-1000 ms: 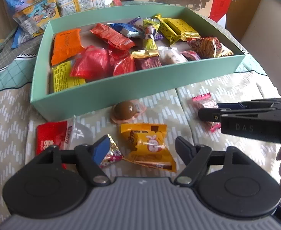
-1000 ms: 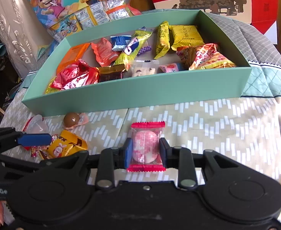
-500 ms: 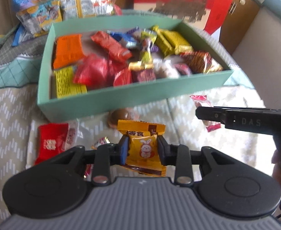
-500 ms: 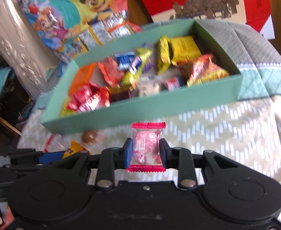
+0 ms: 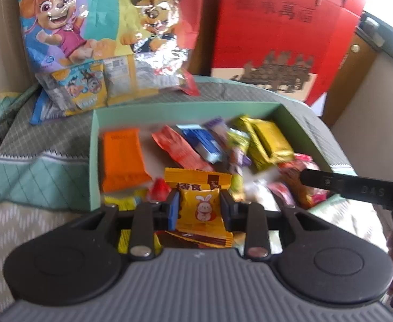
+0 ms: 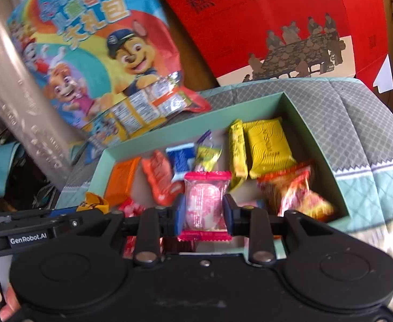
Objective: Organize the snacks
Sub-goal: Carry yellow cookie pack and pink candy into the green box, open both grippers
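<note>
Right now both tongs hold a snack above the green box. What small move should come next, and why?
Probably open the left tongs and let the yellow rabbit candy drop. It already hangs over the green box, above the other snacks. The right tongs, shut on the pink candy, could release likewise.

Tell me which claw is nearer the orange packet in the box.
Left. The left claw, shut on the yellow rabbit snack, sits just beside the orange packet. The right claw, holding the pink candy, is further toward the box's right.
</note>
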Demonstrator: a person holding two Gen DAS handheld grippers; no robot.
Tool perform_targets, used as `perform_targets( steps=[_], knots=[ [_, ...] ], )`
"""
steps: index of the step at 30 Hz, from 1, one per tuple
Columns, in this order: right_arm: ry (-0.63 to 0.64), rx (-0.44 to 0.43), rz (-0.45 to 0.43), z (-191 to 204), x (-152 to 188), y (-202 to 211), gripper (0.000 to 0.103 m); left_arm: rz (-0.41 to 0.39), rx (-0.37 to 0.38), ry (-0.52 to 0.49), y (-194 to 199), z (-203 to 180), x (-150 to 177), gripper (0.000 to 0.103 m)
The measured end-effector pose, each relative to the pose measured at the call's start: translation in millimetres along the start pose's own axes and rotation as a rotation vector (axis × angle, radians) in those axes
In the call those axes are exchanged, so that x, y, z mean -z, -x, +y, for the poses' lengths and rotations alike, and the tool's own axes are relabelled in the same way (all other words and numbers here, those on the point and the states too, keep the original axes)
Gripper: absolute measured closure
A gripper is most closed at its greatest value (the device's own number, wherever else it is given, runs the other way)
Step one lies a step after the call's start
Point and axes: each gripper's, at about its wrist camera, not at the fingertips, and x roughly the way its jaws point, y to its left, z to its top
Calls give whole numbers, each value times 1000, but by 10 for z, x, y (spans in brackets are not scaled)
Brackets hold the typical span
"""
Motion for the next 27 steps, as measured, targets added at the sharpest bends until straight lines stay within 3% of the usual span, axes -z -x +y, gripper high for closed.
perform_targets(
  steps=[8,11,13,14,15,17,20,27],
  knots=[
    [-22,29,14,-38,-225,-432,74,23,-39,16,-397,152,-341,72],
    [-33,30,8,-41,-255,-529,68,27,-47,24,-504,181,-410,68],
    [-38,35,7,-38,-266,-576,44,31,-66,34,-557,195,-421,39],
    [-40,38,1,-31,-264,-592,24,29,-82,41,-573,202,-409,20],
    [-42,40,-5,-26,-255,-588,9,24,-96,43,-577,208,-387,10],
    [-40,41,-13,-8,-241,-559,1,28,-101,41,-582,212,-341,5],
    [-47,41,11,5,-233,-564,0,52,-106,50,-590,227,-276,0],
    [-51,39,43,64,-127,-500,0,68,-93,64,-466,230,-137,0]
  ],
)
